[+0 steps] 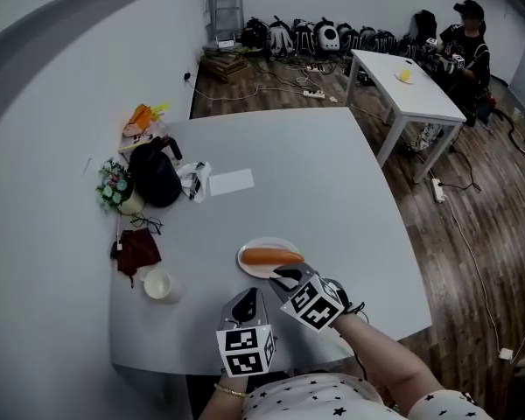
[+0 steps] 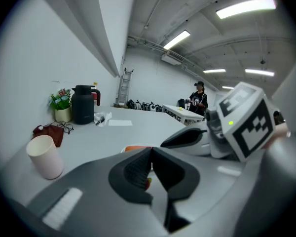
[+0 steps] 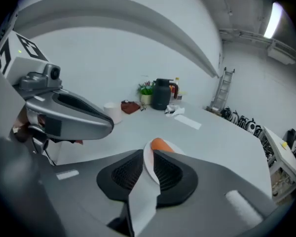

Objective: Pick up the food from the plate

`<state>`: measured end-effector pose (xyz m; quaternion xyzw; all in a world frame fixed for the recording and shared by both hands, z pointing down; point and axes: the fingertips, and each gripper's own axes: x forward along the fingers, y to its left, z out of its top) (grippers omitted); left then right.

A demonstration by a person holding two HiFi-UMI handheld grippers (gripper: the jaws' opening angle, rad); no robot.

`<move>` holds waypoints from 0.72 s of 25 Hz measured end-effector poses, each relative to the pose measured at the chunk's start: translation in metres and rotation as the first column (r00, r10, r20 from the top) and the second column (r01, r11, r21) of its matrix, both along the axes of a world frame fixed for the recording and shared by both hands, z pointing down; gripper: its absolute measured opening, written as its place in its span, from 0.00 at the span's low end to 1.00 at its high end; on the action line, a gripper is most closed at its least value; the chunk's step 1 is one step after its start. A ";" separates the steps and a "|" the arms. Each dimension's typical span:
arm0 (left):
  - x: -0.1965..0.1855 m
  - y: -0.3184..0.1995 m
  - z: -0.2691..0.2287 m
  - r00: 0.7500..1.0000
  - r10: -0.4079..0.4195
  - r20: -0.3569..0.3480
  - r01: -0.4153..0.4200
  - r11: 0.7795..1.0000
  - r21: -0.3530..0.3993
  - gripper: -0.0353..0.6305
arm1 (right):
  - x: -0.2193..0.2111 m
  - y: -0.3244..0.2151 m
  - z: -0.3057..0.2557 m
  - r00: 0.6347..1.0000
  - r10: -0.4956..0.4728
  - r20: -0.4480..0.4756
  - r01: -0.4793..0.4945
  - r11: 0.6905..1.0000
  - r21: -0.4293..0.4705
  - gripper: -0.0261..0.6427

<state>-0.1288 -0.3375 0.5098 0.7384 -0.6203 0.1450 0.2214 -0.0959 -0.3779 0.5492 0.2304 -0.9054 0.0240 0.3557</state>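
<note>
Sausage (image 1: 271, 255) lies on a white plate (image 1: 252, 270) on the worktop (image 1: 332, 191), just ahead of the right hand-held gripper (image 1: 285, 277), whose tips are at the plate's near rim. Whether they touch it I cannot tell. Its jaws stand a narrow slit apart and press on nothing; through the slit its own view shows the plate's edge and the sausage's orange end beyond. The left hand-held gripper (image 1: 245, 302) hovers just beside the right one, with its jaws closed together and empty. A pale cup (image 1: 158, 284) stands to its left, and a black kettle (image 1: 155, 175) well beyond.
</note>
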 end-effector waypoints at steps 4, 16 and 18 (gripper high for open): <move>-0.007 -0.018 0.017 1.000 0.001 -0.007 -0.002 0.999 -0.050 0.06 | -0.012 -0.038 0.035 0.981 -0.098 -0.165 0.097 0.995 -0.016 0.25; -0.019 -0.037 0.044 0.999 0.012 -0.049 -0.018 0.992 -0.125 0.06 | -0.026 -0.072 0.104 0.796 -0.415 -0.440 0.341 0.909 -0.240 0.36; -0.020 -0.038 0.045 0.999 0.005 -0.051 -0.011 0.992 -0.126 0.06 | -0.027 -0.072 0.104 0.803 -0.421 -0.422 0.341 0.905 -0.255 0.36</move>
